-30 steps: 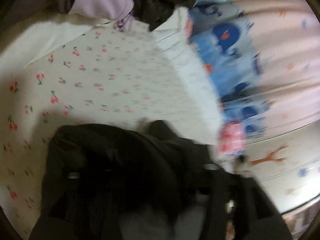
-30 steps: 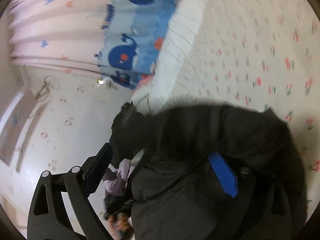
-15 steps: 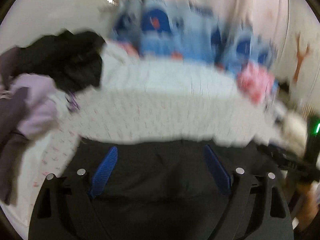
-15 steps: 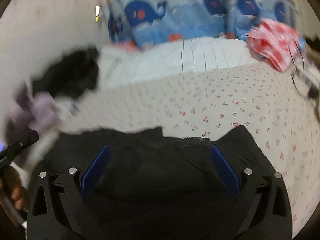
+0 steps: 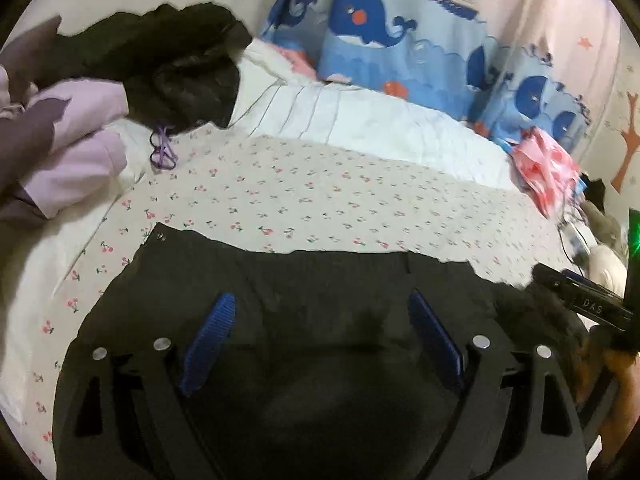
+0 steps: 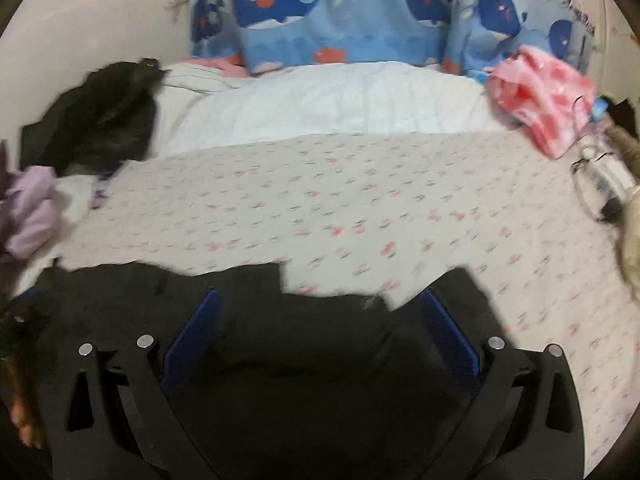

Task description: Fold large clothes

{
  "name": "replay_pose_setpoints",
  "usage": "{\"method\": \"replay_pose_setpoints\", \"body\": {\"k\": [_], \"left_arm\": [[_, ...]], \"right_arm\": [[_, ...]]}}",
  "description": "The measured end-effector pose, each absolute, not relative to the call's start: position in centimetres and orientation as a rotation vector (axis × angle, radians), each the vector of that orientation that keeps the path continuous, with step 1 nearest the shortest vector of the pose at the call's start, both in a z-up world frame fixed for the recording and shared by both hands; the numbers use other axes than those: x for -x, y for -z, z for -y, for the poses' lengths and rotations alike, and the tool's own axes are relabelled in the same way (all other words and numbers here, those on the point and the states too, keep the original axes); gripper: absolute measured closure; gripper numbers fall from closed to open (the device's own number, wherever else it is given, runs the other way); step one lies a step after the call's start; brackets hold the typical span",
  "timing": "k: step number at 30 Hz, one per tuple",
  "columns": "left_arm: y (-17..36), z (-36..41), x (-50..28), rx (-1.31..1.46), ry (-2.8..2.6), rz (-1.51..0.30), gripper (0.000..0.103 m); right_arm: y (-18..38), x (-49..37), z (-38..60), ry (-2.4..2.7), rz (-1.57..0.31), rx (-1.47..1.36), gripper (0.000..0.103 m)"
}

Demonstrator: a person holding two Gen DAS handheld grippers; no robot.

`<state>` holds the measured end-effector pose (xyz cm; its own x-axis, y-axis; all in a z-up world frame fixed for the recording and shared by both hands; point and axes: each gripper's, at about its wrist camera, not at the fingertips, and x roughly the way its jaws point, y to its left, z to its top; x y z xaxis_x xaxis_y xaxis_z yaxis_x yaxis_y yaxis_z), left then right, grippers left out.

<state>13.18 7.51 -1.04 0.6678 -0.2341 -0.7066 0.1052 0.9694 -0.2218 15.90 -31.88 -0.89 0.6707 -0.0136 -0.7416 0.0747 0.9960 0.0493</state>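
A large black garment lies flat on the cherry-print bedsheet, its far edge running across the view. My left gripper hangs open over it, blue pads wide apart and empty. In the right wrist view the same black garment lies under my right gripper, which is also open, its blue pads apart with nothing between them. The right gripper's body shows at the right edge of the left wrist view.
A pile of black clothes and lilac clothes sits at the far left of the bed. A white quilt and whale-print curtain lie behind. A pink-red cloth and small items are at the right.
Both grippers held bunched black cloth a second ago; they have since opened, and the garment now lies spread flat on the bed below them. Both cameras have swung level toward the curtain.
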Motion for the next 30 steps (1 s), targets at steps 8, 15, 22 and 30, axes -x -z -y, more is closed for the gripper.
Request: {"method": "replay_pose_setpoints", "body": {"k": [8,15,22,30], "left_arm": [[6.0,-8.7,-14.3,0.223,0.194,-0.889,0.018],[1.2,-9.9,-10.8,0.162,0.109,-0.716,0.018],[5.4,-12.1,-12.5,0.248,0.096,-0.781,0.018],[3.8,-10.5,-9.5,0.082,0.072,-0.697,0.018]], "right_arm": [[9.9,-17.9,35.7,0.082,-1.027,-0.192,0.007],[2.0,-16.7,30.3,-0.047,-0.841,-0.155,0.007],[9.0,-18.7,25.0,-0.151,-0.998,-0.088,0.007],[3.0,-13.4,31.3,0.040,-0.823,0.012,0.007]]}}
